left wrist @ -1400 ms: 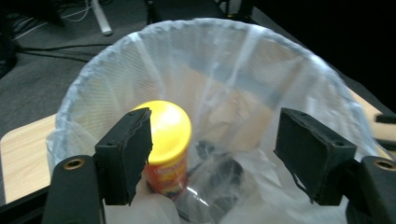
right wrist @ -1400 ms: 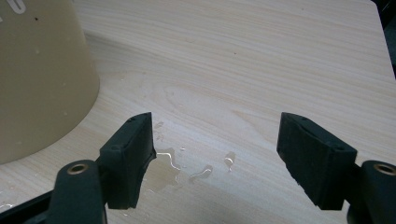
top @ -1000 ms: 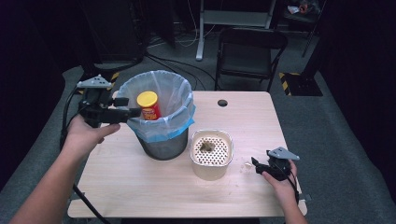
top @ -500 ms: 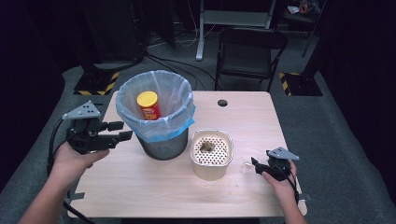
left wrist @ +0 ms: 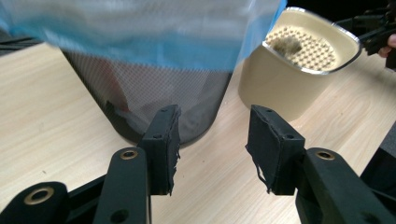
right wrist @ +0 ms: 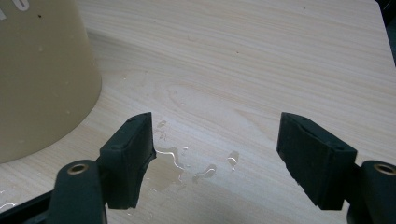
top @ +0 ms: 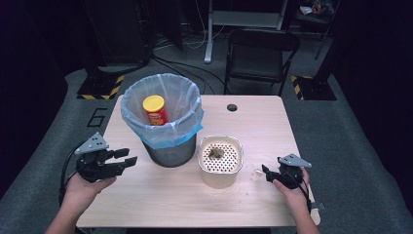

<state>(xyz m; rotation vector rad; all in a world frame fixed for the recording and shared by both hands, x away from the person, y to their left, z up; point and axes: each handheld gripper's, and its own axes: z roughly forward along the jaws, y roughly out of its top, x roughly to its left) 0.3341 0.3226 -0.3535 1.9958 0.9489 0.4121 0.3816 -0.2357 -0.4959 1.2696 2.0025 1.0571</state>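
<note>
our left gripper (top: 127, 159) hangs slack with its jaws parted and nothing between them, low over the table (top: 160, 200) at its near left edge. in the left gripper view the pads (left wrist: 164, 140) frame the foot of the mesh bin (left wrist: 154, 100) just ahead; the bin's top is cut off and its blue liner (left wrist: 140, 28) is blurred, so we cannot read what shows through the mesh. from above, a yellow-lidded red can (top: 155, 110) stands nearly upright inside the bin, long axis vertical, lid up, its lower part hidden by the liner. beyond and to the right of this gripper sits the cream container (left wrist: 289, 79) with a perforated insert and a dark clump (left wrist: 285, 44) we cannot identify.

our right gripper (top: 267, 173) is likewise released, jaws wide, empty, resting near the table's right edge just right of the cream container (right wrist: 42, 79), whose wall is cropped in the right gripper view. small wet patches (right wrist: 173, 161) lie on the wood between its pads (right wrist: 128, 156).

compared with half a second ago, the left gripper has dropped lower and drawn back from the bin toward us; the right has barely shifted.
</note>
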